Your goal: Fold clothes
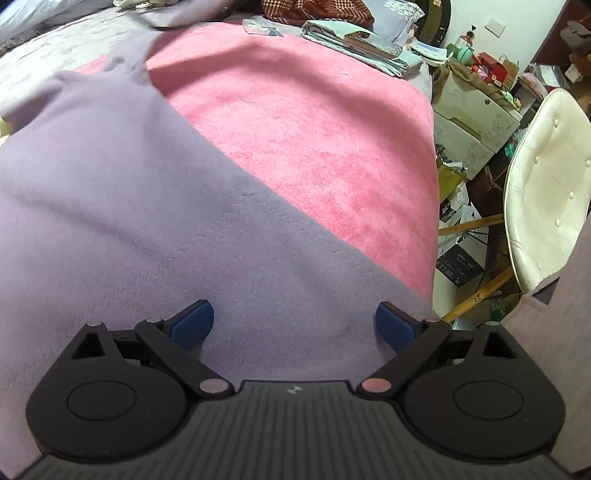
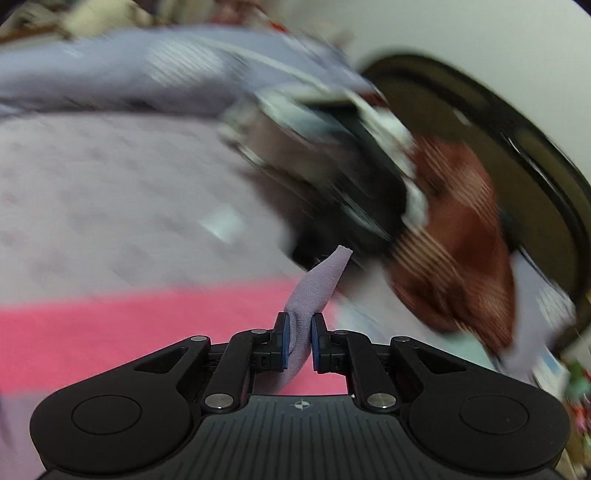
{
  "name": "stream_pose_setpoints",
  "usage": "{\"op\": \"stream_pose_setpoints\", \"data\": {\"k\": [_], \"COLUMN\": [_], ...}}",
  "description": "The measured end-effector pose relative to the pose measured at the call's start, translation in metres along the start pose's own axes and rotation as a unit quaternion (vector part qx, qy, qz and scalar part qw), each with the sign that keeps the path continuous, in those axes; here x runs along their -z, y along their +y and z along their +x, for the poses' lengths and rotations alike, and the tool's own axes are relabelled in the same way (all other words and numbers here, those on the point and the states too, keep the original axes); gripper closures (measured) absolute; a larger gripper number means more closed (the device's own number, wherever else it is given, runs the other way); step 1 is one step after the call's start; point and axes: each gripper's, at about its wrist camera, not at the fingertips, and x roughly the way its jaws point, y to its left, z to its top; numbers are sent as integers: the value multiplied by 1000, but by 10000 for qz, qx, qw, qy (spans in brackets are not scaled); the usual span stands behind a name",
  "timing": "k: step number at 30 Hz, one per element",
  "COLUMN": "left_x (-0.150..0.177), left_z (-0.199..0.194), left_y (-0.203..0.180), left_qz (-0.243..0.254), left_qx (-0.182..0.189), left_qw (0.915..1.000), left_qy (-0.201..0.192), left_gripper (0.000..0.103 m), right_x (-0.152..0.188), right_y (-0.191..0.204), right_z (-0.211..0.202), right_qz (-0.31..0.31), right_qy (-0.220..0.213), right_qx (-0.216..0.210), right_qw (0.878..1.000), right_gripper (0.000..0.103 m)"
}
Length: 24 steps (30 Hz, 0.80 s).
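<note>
A lilac fleece garment (image 1: 122, 206) lies spread over a pink blanket (image 1: 306, 140) on the bed. My left gripper (image 1: 294, 325) hovers just above the lilac cloth near its lower edge, wide open, nothing between its blue pads (image 1: 194, 323). In the right wrist view, my right gripper (image 2: 298, 341) is shut on a strip of the lilac garment (image 2: 317, 288), which sticks up past the fingertips. That view is motion-blurred; the pink blanket (image 2: 110, 339) shows below.
Folded mint and grey clothes (image 1: 365, 44) and a brown checked cloth (image 1: 314, 11) lie at the bed's far end. A white padded chair (image 1: 546, 192) and cluttered boxes (image 1: 476, 122) stand to the right of the bed. A dark round frame (image 2: 517, 147) leans against the wall.
</note>
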Motion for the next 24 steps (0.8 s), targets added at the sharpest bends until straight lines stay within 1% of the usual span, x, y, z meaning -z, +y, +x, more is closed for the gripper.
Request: {"op": "stream_pose_setpoints", "data": {"k": [1, 3, 4, 5, 6, 7, 8, 9, 10, 11, 12, 13, 14, 15, 16, 17, 19, 20, 21, 23, 24], "left_x": [0, 0, -1, -2, -4, -7, -9, -10, -12, -13, -12, -12, -12, -11, -11, -12, -16, -19, -21, -24, -23], "left_z": [0, -1, -2, -3, -5, -9, -14, -20, -27, -37, -49, -60, -70, -81, -89, -93, -96, -98, -101, -113, -122], "left_y": [-1, 0, 0, 2, 4, 8, 14, 19, 26, 36, 46, 58, 70, 82, 95, 109, 137, 152, 167, 197, 211], "left_qz": [27, 31, 11, -39, -122, -253, -426, -599, -782, -978, -1145, -1269, -1351, -1429, -1466, -1407, -1207, -1149, -1218, -1687, -2103], "left_qx": [-13, -25, -26, -28, -43, -100, -208, -316, -467, -712, -999, -1376, -1857, -2333, -2830, -3332, -4141, -4458, -4691, -4914, -4886], "left_qw": [10000, 10000, 10000, 9999, 9998, 9995, 9987, 9976, 9957, 9926, 9883, 9820, 9726, 9607, 9463, 9309, 9014, 8870, 8740, 8530, 8444], "left_qy": [19, 64, 89, 116, 145, 166, 168, 169, 140, 36, -105, -245, -359, -472, -543, -511, -377, -348, -357, -493, -641], "left_gripper": [8, 8, 8, 8, 8, 10, 13, 15, 15, 15, 15, 15, 15, 15, 14, 15, 14, 14, 14, 14, 14], "right_x": [11, 34, 50, 67, 82, 97, 110, 122, 128, 132, 133, 134, 135, 136, 137, 138, 139, 140, 141, 143, 144], "right_y": [-21, -64, -70, -67, -60, -52, -43, -34, -28, -24, -19, -13, -5, 4, 19, 35, 66, 82, 98, 130, 146], "right_z": [5, 16, 24, 36, 47, 57, 58, 57, 50, 41, 30, 18, 4, -10, -17, -21, -30, -35, -39, -48, -53], "right_qz": [134, 402, 417, 309, 133, -57, -232, -404, -502, -580, -659, -739, -849, -967, -1092, -1220, -1472, -1596, -1719, -1962, -2082], "right_qy": [141, 422, 622, 886, 1132, 1368, 1405, 1388, 1240, 1055, 793, 510, 225, -61, -180, -254, -401, -474, -547, -691, -763], "right_qx": [34, 102, 130, 258, 385, 505, 607, 704, 813, 925, 971, 997, 894, 755, 550, 328, -116, -339, -561, -1003, -1224], "right_qw": [9998, 9982, 9971, 9953, 9927, 9893, 9879, 9870, 9877, 9884, 9899, 9910, 9921, 9924, 9923, 9917, 9882, 9855, 9820, 9730, 9674], "right_gripper": [89, 82, 73, 62, 56, 45, 42, 42, 37, 25, 22, 22, 21, 21, 20, 20, 20, 20, 20, 21, 22]}}
